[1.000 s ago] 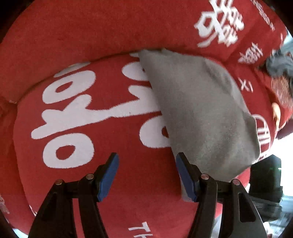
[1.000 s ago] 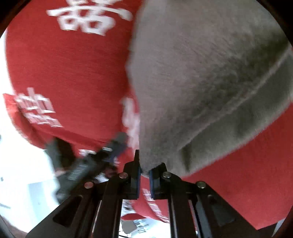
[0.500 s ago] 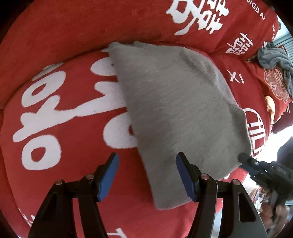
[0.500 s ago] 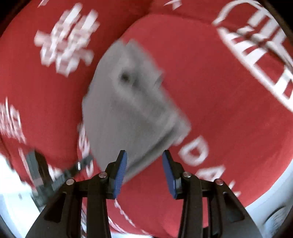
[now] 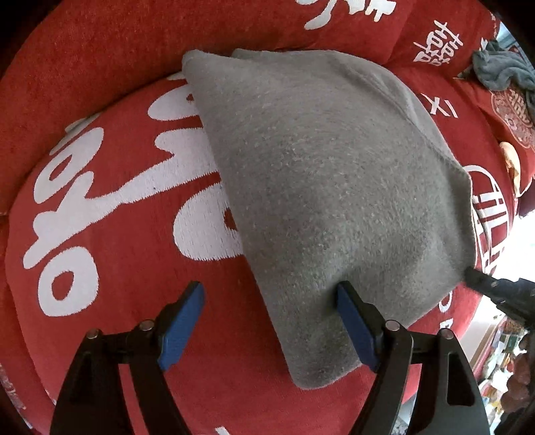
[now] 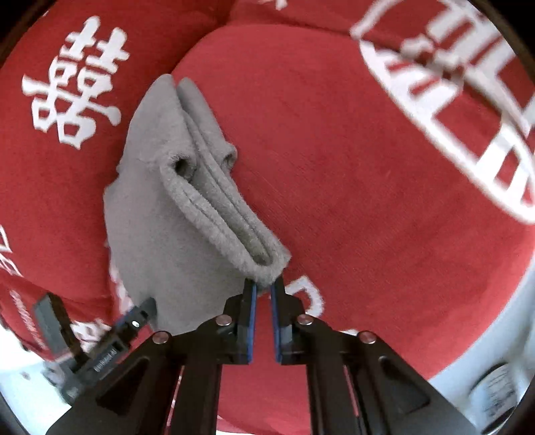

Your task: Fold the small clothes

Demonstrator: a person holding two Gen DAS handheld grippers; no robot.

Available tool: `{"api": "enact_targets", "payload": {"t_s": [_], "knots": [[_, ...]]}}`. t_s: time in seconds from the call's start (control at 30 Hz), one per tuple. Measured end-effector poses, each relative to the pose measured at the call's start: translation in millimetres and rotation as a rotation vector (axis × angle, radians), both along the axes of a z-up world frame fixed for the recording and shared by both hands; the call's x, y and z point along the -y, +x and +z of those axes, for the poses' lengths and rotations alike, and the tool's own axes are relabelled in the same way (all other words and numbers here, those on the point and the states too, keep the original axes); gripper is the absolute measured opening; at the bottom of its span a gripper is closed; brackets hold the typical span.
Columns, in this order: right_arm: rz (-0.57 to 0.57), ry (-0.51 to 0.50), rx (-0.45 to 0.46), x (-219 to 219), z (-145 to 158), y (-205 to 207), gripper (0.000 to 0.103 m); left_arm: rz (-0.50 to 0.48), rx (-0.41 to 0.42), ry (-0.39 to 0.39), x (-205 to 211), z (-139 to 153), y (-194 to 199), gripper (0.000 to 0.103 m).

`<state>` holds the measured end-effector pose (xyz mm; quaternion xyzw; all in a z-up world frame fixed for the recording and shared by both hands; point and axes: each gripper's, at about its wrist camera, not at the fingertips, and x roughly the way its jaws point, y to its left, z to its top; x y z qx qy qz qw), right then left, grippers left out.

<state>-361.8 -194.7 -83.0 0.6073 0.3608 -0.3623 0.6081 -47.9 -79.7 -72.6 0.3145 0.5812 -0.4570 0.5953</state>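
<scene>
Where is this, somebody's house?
Probably a living room at home. The grey folded garment lies on a plump red seat cushion with big white characters, a matching back cushion rises behind, and more grey clothes wait farther along.

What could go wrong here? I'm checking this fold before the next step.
The right gripper pinches only the corner of the grey cloth; it may slip out. The left gripper is open, one finger against the cloth, so closing could bunch it. The layered edge could fall open on the soft red cushion.
</scene>
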Motion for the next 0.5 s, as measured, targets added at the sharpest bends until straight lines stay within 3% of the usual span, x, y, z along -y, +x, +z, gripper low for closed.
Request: {"api": "enact_targets", "payload": {"t_s": [0.1,0.17,0.23,0.3,0.43,0.47,0.5], "knots": [[-0.025,-0.086,-0.048,19.7,17.4,4.6,0.015,0.015,-0.004,-0.012,3.3,9.4,2.0,0.081],[-0.032,-0.13,-0.014,35.3,30.0,2.9,0.019,0.035,-0.002,-0.048,3.8,21.6,6.9,0.081],[-0.005,-0.139,0.028,52.5,36.6,6.9,0.042,0.071,0.015,-0.085,6.7,32.0,17.9,0.081],[0.047,-0.126,0.071,78.2,32.4,27.7,0.046,0.109,0.037,-0.104,12.6,36.0,30.1,0.081],[0.174,-0.039,0.127,121.5,-0.5,71.0,0.043,0.18,0.047,-0.103,30.5,31.1,55.7,0.081],[0.187,-0.001,0.139,126.2,-9.8,78.1,0.035,0.186,0.049,-0.102,32.2,30.2,60.3,0.081],[0.19,0.02,0.148,128.8,-15.0,82.0,0.017,0.188,0.052,-0.1,36.0,28.8,61.0,0.081]]}}
